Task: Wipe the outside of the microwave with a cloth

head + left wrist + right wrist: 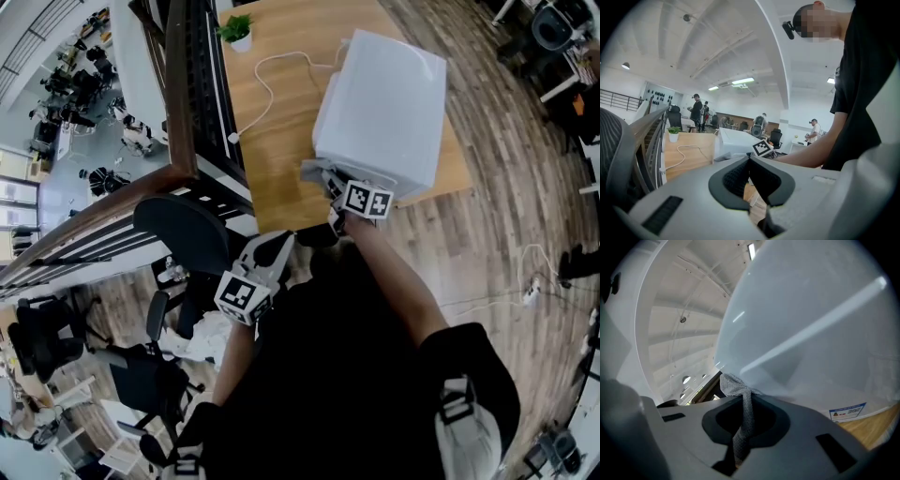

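Observation:
The white microwave stands on a wooden table. My right gripper is at its near lower corner, shut on a grey cloth. In the right gripper view the cloth runs up between the jaws and its bunched end touches the microwave's white side. My left gripper hangs low by the person's body, off the table, shut with nothing in it. From the left gripper view the microwave lies ahead, with the closed pads in front.
A small potted plant and a white cable lie on the table's far left. A black office chair stands close to my left gripper. A dark railing runs along the table's left side. A label is stuck low on the microwave.

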The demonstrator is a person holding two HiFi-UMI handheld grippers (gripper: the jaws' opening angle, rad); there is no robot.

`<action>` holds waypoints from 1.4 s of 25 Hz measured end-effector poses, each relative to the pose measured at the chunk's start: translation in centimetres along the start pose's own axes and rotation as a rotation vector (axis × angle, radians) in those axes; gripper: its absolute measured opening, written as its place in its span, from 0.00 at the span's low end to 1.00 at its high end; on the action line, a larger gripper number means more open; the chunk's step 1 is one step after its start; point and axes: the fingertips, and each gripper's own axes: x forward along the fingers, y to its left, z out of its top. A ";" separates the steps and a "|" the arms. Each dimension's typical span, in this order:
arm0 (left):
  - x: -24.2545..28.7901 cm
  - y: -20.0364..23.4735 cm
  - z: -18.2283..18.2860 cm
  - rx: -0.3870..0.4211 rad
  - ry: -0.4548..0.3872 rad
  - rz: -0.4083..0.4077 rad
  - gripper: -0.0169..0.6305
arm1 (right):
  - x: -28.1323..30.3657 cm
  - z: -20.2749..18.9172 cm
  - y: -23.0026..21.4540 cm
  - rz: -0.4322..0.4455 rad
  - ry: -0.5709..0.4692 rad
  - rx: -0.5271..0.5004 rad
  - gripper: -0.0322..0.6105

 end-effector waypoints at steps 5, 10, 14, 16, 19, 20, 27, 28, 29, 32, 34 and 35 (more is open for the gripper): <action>0.3 -0.5 0.1 0.008 -0.005 -0.008 0.03 | 0.1 -1.0 -1.1 0.010 0.028 0.026 0.07; 0.3 -0.3 0.1 0.007 0.004 -0.001 0.03 | 0.1 -1.5 -2.1 0.007 0.048 0.054 0.07; 0.1 0.1 -0.1 -0.006 0.006 0.025 0.03 | 0.0 -1.6 -2.3 0.010 0.044 0.063 0.07; 0.2 0.0 -0.3 -0.004 0.014 0.025 0.03 | -0.1 -1.6 -2.5 0.012 0.037 0.085 0.07; 0.7 -0.4 -0.6 -0.009 0.001 0.013 0.03 | -0.8 -1.6 -3.2 0.009 0.036 0.103 0.07; 0.9 -0.4 -0.6 -0.008 -0.013 0.004 0.03 | -0.9 -1.6 -3.5 0.008 0.036 0.105 0.07; 2.1 -0.8 0.3 0.009 -0.028 -0.030 0.03 | -2.5 -1.5 -4.7 -0.011 0.031 0.128 0.08; 2.3 -0.8 0.4 0.007 -0.025 -0.034 0.03 | -2.7 -1.5 -4.9 -0.013 0.028 0.130 0.08; 2.3 -0.8 0.3 0.005 -0.013 -0.034 0.03 | -2.9 -1.4 -5.0 -0.014 0.024 0.132 0.08; 2.7 -0.9 0.2 0.004 0.014 -0.038 0.03 | -3.5 -1.2 -5.4 -0.015 0.010 0.141 0.08; 3.0 -1.1 0.1 0.007 0.017 -0.047 0.03 | -4.1 -1.0 -5.7 -0.018 0.001 0.147 0.08; 3.2 -1.2 0.2 0.009 0.013 -0.053 0.03 | -4.4 -1.0 -5.9 -0.021 -0.002 0.150 0.08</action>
